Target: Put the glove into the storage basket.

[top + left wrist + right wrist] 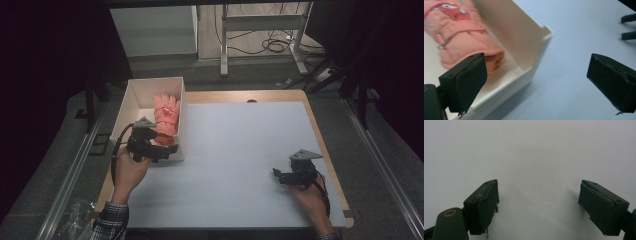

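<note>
A salmon-pink glove (166,114) (464,32) with a red emblem lies in a white open box (131,100) (524,32) at the table's left edge. My left gripper (168,148) (536,82) is open at the box's near right corner; one jaw hangs over the box next to the glove's cuff, the other over the table outside the wall. Nothing is between the jaws. Down at the table's right, my right gripper (276,175) (539,205) rests low over the bare white surface, open and with nothing in it.
The white tabletop (235,150) has a wooden border; its right edge runs close to my right hand. Beyond the far edge stand a white cabinet (155,30) and a metal frame with cables (270,40). Crumpled plastic (75,215) lies at lower left.
</note>
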{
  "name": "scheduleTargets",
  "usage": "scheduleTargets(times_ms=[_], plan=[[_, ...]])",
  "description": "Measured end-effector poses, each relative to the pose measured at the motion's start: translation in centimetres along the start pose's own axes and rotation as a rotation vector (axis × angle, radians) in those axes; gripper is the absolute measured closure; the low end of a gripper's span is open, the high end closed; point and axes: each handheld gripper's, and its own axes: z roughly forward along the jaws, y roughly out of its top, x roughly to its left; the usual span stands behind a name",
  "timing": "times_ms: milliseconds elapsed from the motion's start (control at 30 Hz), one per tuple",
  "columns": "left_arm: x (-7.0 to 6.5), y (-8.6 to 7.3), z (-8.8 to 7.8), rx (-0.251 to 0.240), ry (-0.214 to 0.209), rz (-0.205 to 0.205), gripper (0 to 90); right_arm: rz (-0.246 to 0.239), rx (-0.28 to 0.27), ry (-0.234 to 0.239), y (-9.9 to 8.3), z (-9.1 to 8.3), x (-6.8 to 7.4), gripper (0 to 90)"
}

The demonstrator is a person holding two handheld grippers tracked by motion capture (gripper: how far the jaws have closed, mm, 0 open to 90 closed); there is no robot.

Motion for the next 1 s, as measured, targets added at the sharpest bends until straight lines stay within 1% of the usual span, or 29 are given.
scheduleTargets(times_ms=[167, 300, 333, 433, 467, 533, 633, 733, 867, 1000], plan=[[-1.8, -1.0, 0.4, -0.012, -0.041, 0.028, 3.4, 0.0, -0.001, -0.001, 0.0, 0.0, 0.0, 16.8], [-3.0, -1.9, 0.9, -0.02, -0.069, 0.051, 3.4, -0.001, -0.002, -0.001, 0.0, 0.0, 0.0, 16.8], [-3.3, -2.2, 1.1, -0.018, -0.073, 0.062, 3.4, -0.001, -0.002, -0.001, 0.0, 0.0, 0.0, 16.8], [-4.0, -3.1, 2.1, -0.012, -0.088, 0.08, 3.4, -0.002, -0.002, -0.001, 0.0, 0.0, 0.0, 16.8], [-4.2, -3.5, 2.5, -0.014, -0.095, 0.084, 3.4, -0.002, -0.002, -0.002, 0.0, 0.0, 0.0, 16.8], [-4.4, -4.3, 3.3, -0.012, -0.115, 0.075, 3.4, -0.002, -0.001, -0.002, 0.0, 0.0, 0.0, 16.8], [-4.7, -5.6, 4.9, 0.013, -0.118, 0.077, 3.4, -0.002, -0.002, -0.002, 0.0, 0.0, 0.0, 16.8], [-4.9, -6.7, 6.4, 0.038, -0.133, 0.075, 3.4, -0.002, -0.001, -0.001, 0.0, 0.0, 0.0, 16.8], [-5.1, -7.9, 8.1, 0.079, -0.118, 0.097, 3.4, -0.002, -0.001, -0.001, 0.0, 0.0, 0.0, 16.8], [-5.3, -8.6, 9.1, 0.101, -0.102, 0.106, 3.4, -0.002, -0.002, -0.002, 0.0, 0.0, 0.0, 16.8]])
